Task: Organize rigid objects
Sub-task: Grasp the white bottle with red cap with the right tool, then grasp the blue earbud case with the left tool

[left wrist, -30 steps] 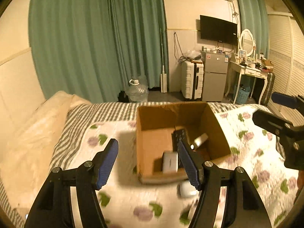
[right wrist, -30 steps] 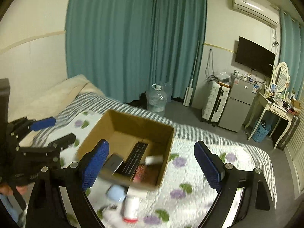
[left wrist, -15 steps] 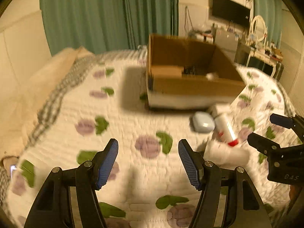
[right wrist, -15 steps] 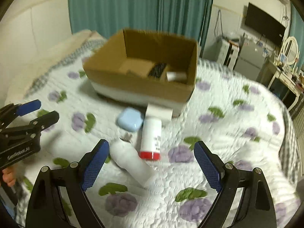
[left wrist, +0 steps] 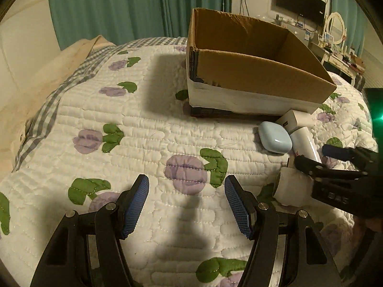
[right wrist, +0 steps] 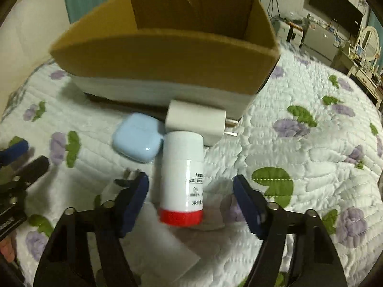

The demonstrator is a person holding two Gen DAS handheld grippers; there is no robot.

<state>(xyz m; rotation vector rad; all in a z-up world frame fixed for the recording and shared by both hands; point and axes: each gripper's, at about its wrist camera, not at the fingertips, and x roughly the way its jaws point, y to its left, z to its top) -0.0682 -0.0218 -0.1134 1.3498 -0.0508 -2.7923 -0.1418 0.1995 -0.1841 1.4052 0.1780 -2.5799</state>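
A white bottle with a red cap (right wrist: 183, 179) lies on the quilt between the open fingers of my right gripper (right wrist: 191, 201). A pale blue earbud case (right wrist: 136, 141) and a white charger plug (right wrist: 196, 122) lie just beyond it, in front of the open cardboard box (right wrist: 165, 55). Another white object (right wrist: 165, 239) lies under the bottle near the left finger. My left gripper (left wrist: 186, 205) is open and empty over bare quilt. In the left wrist view the box (left wrist: 251, 79), blue case (left wrist: 275, 137), bottle (left wrist: 304, 143) and right gripper (left wrist: 330, 162) sit to the right.
The floral quilt (left wrist: 143, 131) covers the bed. A beige pillow (left wrist: 36, 83) lies at the left. Teal curtains (left wrist: 119, 7), a TV (right wrist: 335, 7), a fridge and a dressing table stand beyond the bed.
Both grippers have dropped low towards the quilt. The right gripper has moved in so the red-capped bottle now lies between its fingers. The box interior is now hidden behind its near wall.
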